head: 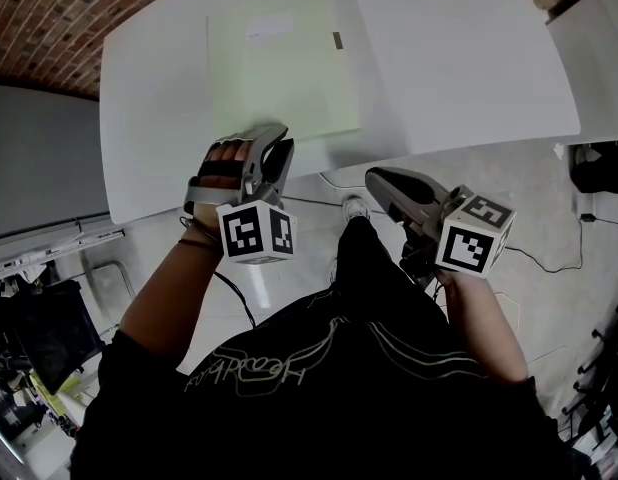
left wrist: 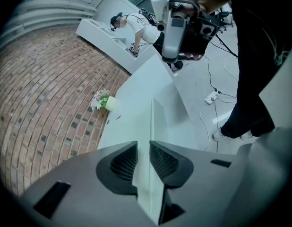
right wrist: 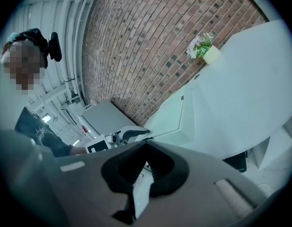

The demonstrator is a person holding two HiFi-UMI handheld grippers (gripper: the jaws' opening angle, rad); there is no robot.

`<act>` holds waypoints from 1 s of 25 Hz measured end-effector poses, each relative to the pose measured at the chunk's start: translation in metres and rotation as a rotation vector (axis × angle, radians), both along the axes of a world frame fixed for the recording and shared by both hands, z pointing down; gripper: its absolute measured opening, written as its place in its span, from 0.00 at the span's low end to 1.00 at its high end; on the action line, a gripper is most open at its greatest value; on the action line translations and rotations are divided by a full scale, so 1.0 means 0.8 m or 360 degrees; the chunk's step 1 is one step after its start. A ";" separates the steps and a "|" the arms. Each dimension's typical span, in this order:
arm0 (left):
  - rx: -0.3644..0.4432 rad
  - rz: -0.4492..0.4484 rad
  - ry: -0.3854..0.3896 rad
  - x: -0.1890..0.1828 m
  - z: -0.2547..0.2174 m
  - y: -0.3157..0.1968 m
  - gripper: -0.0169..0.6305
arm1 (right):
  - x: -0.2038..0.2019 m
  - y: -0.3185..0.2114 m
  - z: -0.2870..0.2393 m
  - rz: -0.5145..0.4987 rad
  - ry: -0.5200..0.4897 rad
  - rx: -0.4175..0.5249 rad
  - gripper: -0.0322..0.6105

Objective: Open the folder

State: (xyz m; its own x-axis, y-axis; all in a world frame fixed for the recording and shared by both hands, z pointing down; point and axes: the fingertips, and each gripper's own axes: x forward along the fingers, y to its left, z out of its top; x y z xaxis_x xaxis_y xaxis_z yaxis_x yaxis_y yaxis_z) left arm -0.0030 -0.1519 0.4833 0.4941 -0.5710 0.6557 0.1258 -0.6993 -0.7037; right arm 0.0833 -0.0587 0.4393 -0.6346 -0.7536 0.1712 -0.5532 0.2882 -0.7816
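Light: soft, even, diffuse; faint shadows. Pale folder [head: 284, 63] low-contrast on bright white surface [head: 469, 58]. Fisheye bending, dark vignetted corners.

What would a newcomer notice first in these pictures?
A pale green folder lies on the white table, near its front edge. The left tongs grip the folder's near edge, which shows between their pads in the left gripper view. The right tongs are shut and empty, held in the air just off the table's edge.
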 end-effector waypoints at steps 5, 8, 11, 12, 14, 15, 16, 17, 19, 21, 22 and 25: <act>-0.0012 0.0005 0.0010 0.005 -0.001 0.004 0.11 | 0.001 -0.006 0.003 -0.0008 0.0004 -0.0002 0.05; -0.0025 0.0017 0.0012 0.004 -0.002 0.005 0.09 | -0.003 -0.012 0.005 -0.0013 0.0022 0.0007 0.05; -0.0052 0.0005 0.0012 0.003 -0.003 0.005 0.08 | -0.006 -0.021 0.007 -0.0023 0.0034 0.0014 0.05; -0.0069 -0.0003 0.0013 0.002 -0.003 0.005 0.08 | -0.007 -0.024 0.008 -0.0026 0.0030 0.0013 0.05; -0.0104 -0.0017 0.0020 0.001 -0.004 0.005 0.08 | -0.009 -0.030 0.010 -0.0031 0.0015 0.0010 0.05; -0.0119 -0.0025 0.0027 0.001 -0.005 0.005 0.08 | -0.009 -0.033 0.010 -0.0033 0.0014 0.0011 0.05; -0.0132 -0.0032 0.0036 0.002 -0.007 0.005 0.08 | -0.009 -0.036 0.010 -0.0035 0.0017 0.0013 0.05; -0.0145 -0.0039 0.0045 0.003 -0.008 0.006 0.08 | -0.008 -0.039 0.011 -0.0036 0.0024 0.0015 0.05; -0.0172 -0.0056 0.0060 0.003 -0.010 0.006 0.08 | -0.007 -0.045 0.013 -0.0037 0.0035 0.0014 0.05; -0.0194 -0.0068 0.0065 0.003 -0.011 0.006 0.08 | -0.007 -0.052 0.018 -0.0035 0.0051 0.0006 0.05; -0.0202 -0.0071 0.0068 0.002 -0.011 0.005 0.08 | -0.007 -0.055 0.021 -0.0035 0.0060 0.0003 0.05; -0.0225 -0.0076 0.0077 0.002 -0.013 0.005 0.08 | -0.010 -0.065 0.029 -0.0035 0.0100 -0.0004 0.05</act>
